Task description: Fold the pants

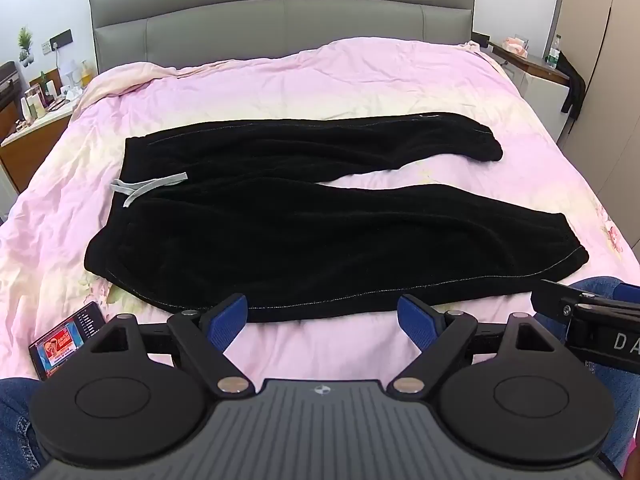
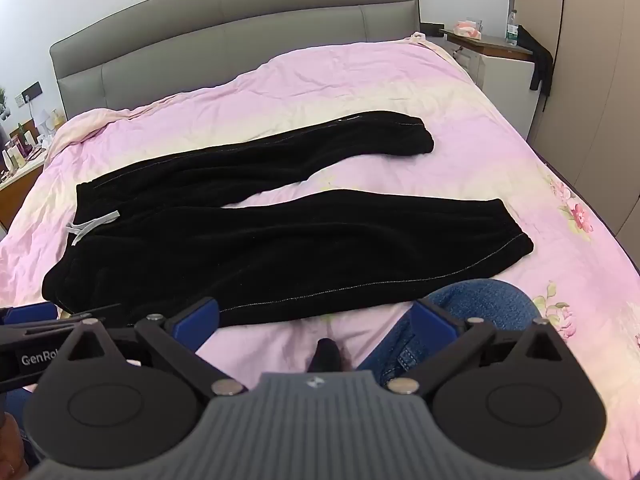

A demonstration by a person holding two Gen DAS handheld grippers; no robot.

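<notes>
Both grippers, left [image 1: 322, 322] and right [image 2: 316, 322], fingers spread, empty; black pants [image 1: 280, 220] flat on bed [image 1: 360, 76].

A: What lies mid-frame?
B: Black sweatpants [image 2: 248, 236] spread flat on the pink bed cover [image 2: 360, 80], waistband at left with a grey drawstring [image 2: 90, 226], legs splayed toward the right.
A: And the right tongs [image 2: 316, 318]?
B: Bottom of frame, blue pads wide apart, empty, just short of the near trouser leg.
</notes>
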